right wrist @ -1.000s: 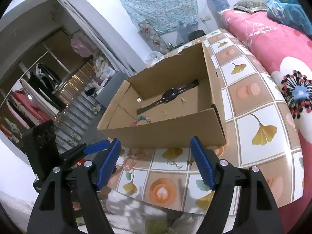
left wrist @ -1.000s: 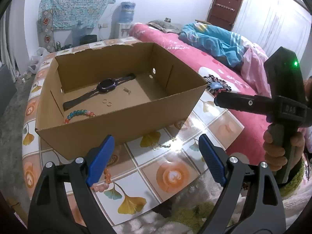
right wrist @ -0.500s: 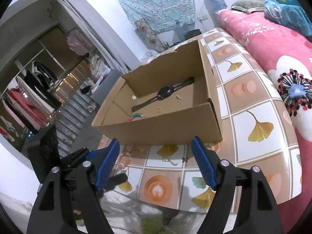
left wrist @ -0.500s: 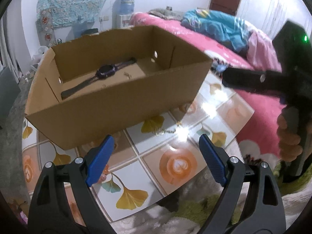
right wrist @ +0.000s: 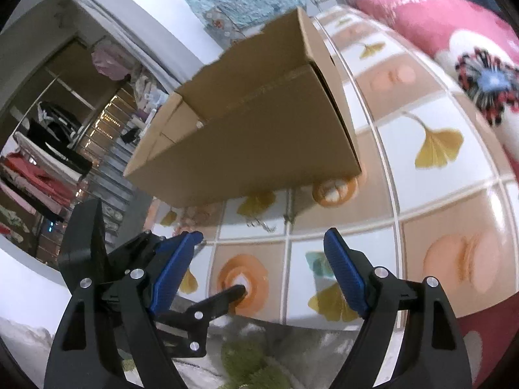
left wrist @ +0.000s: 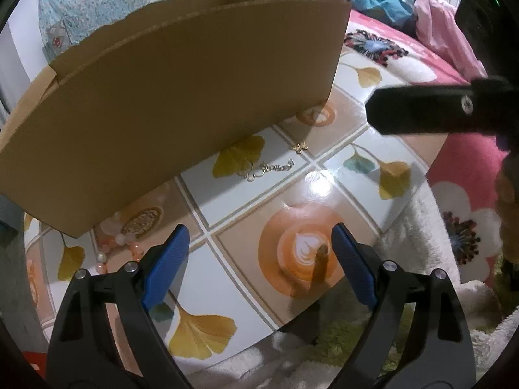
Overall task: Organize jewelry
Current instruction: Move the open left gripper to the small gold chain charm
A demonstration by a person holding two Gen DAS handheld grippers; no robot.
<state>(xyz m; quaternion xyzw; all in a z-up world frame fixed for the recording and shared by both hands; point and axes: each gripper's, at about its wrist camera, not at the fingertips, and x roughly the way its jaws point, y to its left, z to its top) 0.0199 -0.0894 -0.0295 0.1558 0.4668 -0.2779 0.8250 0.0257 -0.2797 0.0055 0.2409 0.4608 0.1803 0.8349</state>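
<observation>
A brown cardboard box (left wrist: 168,90) stands on the tiled table (left wrist: 259,194); from this low angle its inside is hidden. A thin gold chain (left wrist: 269,168) and a small gold charm (left wrist: 300,146) lie on the table just in front of the box. A pink and white bead bracelet (left wrist: 120,243) lies by the box's left corner. My left gripper (left wrist: 259,253) is open and empty, low over the table near the chain. My right gripper (right wrist: 262,259) is open and empty, also low at the table's front; the chain (right wrist: 259,224) shows faintly ahead of it.
A bed with a pink flowered cover (left wrist: 460,175) runs along the table's right side. A green and white fluffy rug (right wrist: 253,363) lies below the table's front edge. An open wardrobe with clothes (right wrist: 48,162) stands at the left in the right wrist view.
Both grippers have dropped lower and moved in toward the table front, so the box's inside is hidden. The chain sits much closer to the left gripper.
</observation>
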